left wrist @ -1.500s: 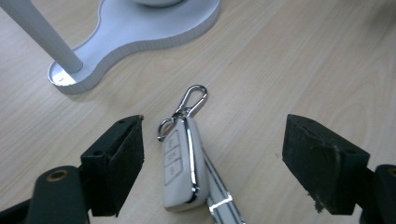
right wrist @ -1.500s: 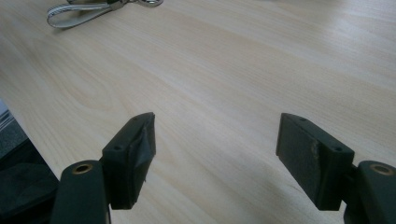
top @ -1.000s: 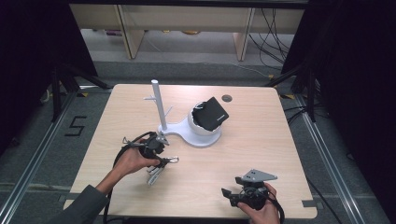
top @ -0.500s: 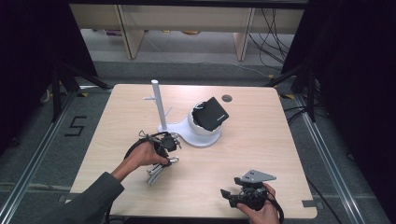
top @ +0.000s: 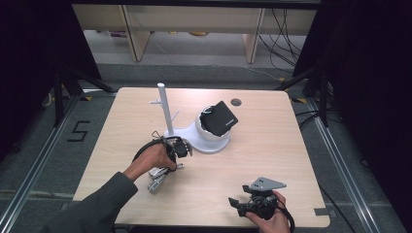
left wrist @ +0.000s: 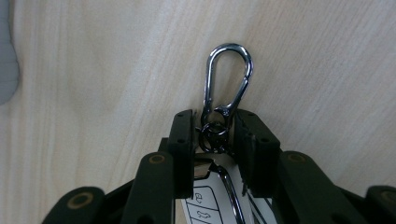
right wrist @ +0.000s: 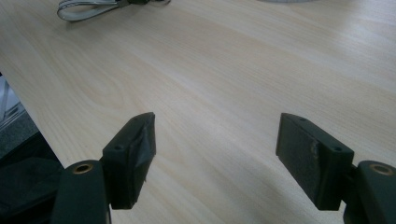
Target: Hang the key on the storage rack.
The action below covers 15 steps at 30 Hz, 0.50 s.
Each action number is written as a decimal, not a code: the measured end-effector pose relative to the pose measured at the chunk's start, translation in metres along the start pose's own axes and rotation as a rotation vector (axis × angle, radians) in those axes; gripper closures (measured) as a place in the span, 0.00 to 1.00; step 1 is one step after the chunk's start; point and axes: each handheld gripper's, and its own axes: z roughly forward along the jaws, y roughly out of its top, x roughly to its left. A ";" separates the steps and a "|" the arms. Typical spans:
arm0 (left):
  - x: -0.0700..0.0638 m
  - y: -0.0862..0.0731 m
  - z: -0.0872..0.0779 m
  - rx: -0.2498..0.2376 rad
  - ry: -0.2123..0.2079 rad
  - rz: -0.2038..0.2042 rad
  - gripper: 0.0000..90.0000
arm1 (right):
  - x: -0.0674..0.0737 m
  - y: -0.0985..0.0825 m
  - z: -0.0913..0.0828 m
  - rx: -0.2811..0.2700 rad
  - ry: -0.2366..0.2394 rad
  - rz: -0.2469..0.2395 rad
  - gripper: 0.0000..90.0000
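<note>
A keychain lies flat on the table, with a chrome carabiner clip (left wrist: 229, 74), a small swivel ring and a white key fob (left wrist: 210, 205). My left gripper (left wrist: 214, 123) points down over it. Its jaws have just been closing and now stand one on each side of the swivel ring, with thin gaps left. In the high view this gripper (top: 173, 154) is just left of the white stand's base (top: 204, 143), with the keychain's silvery end (top: 159, 180) below the hand. My right gripper (right wrist: 215, 154) is open over bare wood near the front edge (top: 243, 204).
A white stand has a thin upright post (top: 163, 109) with pegs. Its domed base carries a tilted black block (top: 221, 119). A round grommet hole (top: 236, 102) sits near the table's far edge. A grey looped strap (right wrist: 86, 10) lies far off in the right gripper view.
My left hand has shifted a little to the right, toward the stand's base. The right hand and gripper have stayed where they were.
</note>
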 end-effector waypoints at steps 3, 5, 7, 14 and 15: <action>-0.003 0.003 0.000 0.022 0.025 0.026 0.79 | 0.003 0.000 0.000 0.005 0.004 0.030 0.33; -0.004 0.004 0.000 0.027 0.035 0.059 0.82 | 0.002 0.000 0.000 0.002 0.004 0.013 0.33; -0.004 0.005 0.000 0.030 0.035 0.074 0.83 | 0.001 0.000 0.001 0.007 0.004 -0.006 0.33; 0.000 0.004 -0.001 0.016 0.000 0.080 0.84 | 0.001 0.000 0.002 0.009 0.007 -0.013 0.34; 0.002 0.003 -0.003 0.000 -0.001 0.082 0.86 | 0.001 0.000 0.002 0.007 0.008 -0.010 0.34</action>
